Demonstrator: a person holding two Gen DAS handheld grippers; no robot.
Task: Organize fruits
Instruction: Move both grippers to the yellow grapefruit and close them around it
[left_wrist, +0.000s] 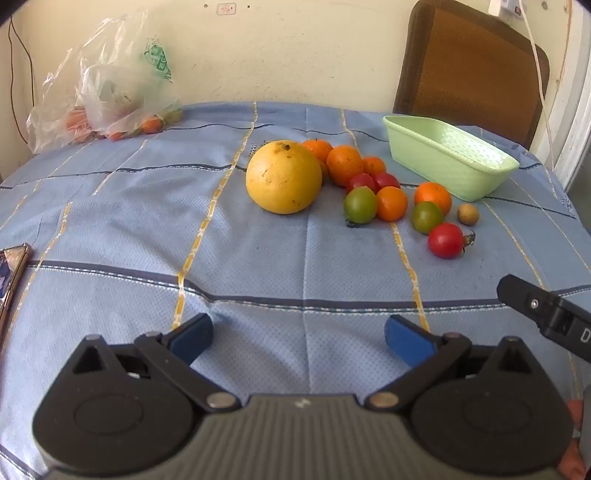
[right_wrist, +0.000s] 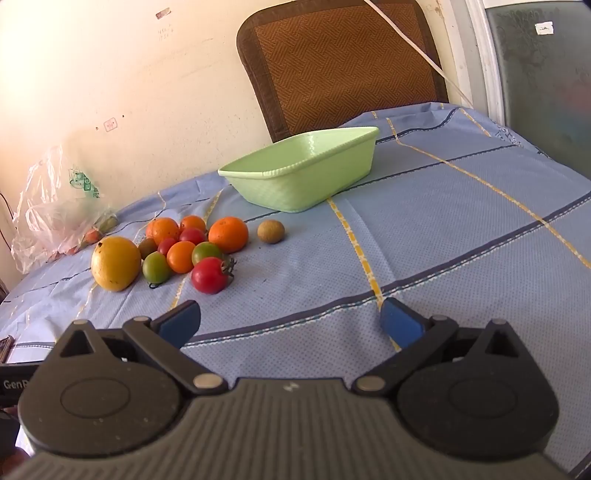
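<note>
Nothing was sorted yet! Both the left gripper (left_wrist: 298, 338) and right gripper (right_wrist: 290, 319) hovered with jaws wide, holding nothing. The fruits (left_wrist: 360, 192) lay loose on the bench ahead of the jaws, the green basket (right_wrist: 295, 184) beyond them empty.

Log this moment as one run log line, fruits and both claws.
left claw open, empty | right claw open, empty | fruits loose on tablecloth | green basket holds none visible

The left hand-held gripper (left_wrist: 298, 341) is hovering wide apart over the worktop (left_wrist: 129, 229); ahead, a big yellow fruit (left_wrist: 283, 177) is lying, and a green basket (left_wrist: 448, 157) is standing ahead to the right.
</note>
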